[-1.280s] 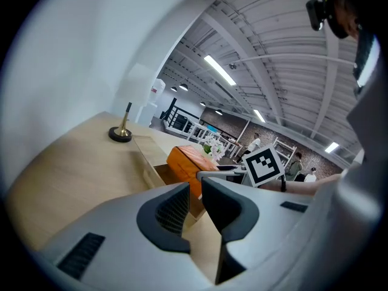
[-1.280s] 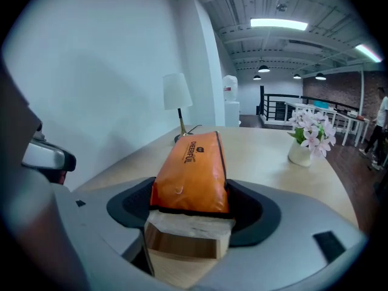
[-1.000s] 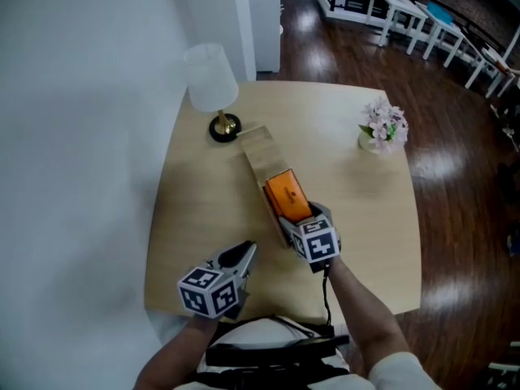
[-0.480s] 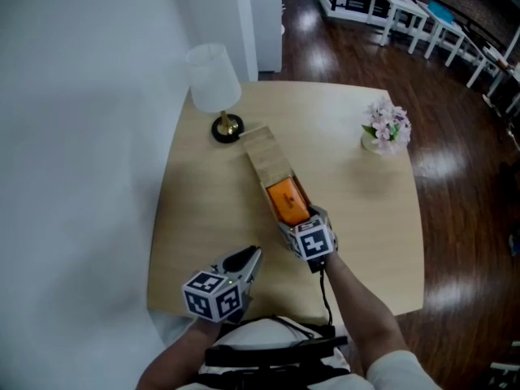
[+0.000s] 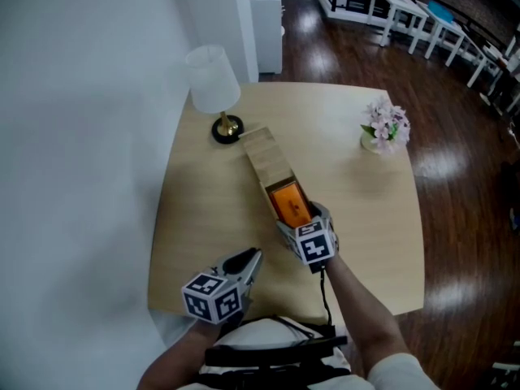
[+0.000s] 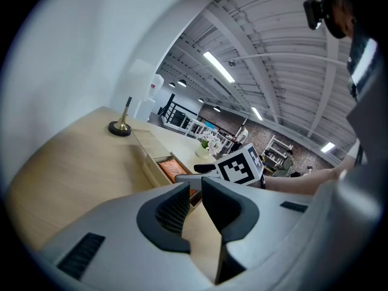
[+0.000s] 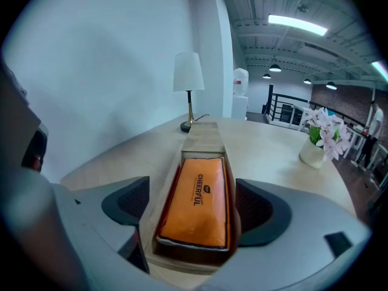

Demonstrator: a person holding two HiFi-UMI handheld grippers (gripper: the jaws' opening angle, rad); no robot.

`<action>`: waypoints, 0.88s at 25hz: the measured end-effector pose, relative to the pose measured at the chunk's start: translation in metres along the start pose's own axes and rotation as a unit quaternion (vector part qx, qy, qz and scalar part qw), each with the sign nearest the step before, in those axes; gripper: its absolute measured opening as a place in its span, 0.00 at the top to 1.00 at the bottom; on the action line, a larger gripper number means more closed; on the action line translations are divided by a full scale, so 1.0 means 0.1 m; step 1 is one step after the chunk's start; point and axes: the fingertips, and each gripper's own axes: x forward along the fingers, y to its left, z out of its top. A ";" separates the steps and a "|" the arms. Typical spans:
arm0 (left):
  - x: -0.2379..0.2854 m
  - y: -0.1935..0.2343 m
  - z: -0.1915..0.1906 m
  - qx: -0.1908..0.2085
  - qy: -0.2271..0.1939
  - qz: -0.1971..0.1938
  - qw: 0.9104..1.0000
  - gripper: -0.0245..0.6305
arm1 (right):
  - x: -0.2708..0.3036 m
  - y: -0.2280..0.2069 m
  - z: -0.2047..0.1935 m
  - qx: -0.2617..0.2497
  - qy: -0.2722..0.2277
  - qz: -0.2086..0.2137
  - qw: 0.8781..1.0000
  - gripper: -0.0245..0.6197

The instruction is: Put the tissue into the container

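The pale table (image 5: 203, 210) carries a long wooden container (image 5: 264, 157), open at its near end. The right claw (image 5: 302, 220), its jaws just spread wide, straddles that end without pinching. The left claw (image 6: 195, 190) is empty, its jaws almost together. The orange tissue pack (image 7: 197, 202) lies inside the container.

Bright ceiling strips — sharp, fisheye-warped edges
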 end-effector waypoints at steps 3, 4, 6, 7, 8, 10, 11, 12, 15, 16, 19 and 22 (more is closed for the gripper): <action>-0.02 -0.05 -0.01 0.001 0.000 -0.007 1.000 0.87 | -0.20 0.00 0.02 0.021 -0.021 0.010 1.000 0.28; -0.02 -0.07 -0.01 0.002 -0.001 -0.010 1.000 0.87 | -0.28 0.00 0.02 0.031 -0.027 0.014 0.999 0.28; 0.00 -0.09 -0.01 0.004 -0.003 -0.013 1.000 0.87 | -0.44 -0.03 0.01 0.046 -0.036 0.015 0.998 0.36; 0.01 -0.11 -0.01 0.006 -0.003 -0.014 1.000 0.87 | -0.53 -0.05 0.01 0.050 -0.041 0.011 0.998 0.48; 0.02 -0.13 -0.01 0.008 -0.004 -0.015 1.000 0.87 | -0.61 -0.06 0.01 0.053 -0.046 0.008 0.997 0.59; 0.03 -0.19 0.00 0.012 -0.005 -0.019 1.000 0.87 | -0.78 -0.08 0.00 0.058 -0.056 0.006 0.997 0.65; 0.03 -0.22 0.01 0.013 -0.007 -0.023 1.000 0.88 | -0.86 -0.07 -0.01 0.060 -0.060 0.006 0.996 0.70; 0.03 -0.25 0.02 0.014 -0.010 -0.027 0.999 0.88 | -0.94 -0.07 -0.01 0.061 -0.064 0.006 0.996 0.73; 0.02 -0.36 0.08 0.018 -0.022 -0.040 0.999 0.92 | -1.14 -0.07 -0.02 0.064 -0.074 0.006 0.995 0.82; 0.02 -0.39 0.09 0.020 -0.025 -0.043 0.999 0.94 | -1.21 -0.08 -0.02 0.065 -0.077 0.006 0.995 0.87; 0.00 -0.50 0.12 0.028 -0.028 -0.054 0.998 0.96 | -1.39 -0.09 -0.03 0.072 -0.085 0.007 0.994 0.95; -0.08 -0.63 0.11 0.038 -0.026 -0.064 0.997 0.96 | -1.62 -0.06 -0.03 0.080 -0.093 0.013 0.992 0.96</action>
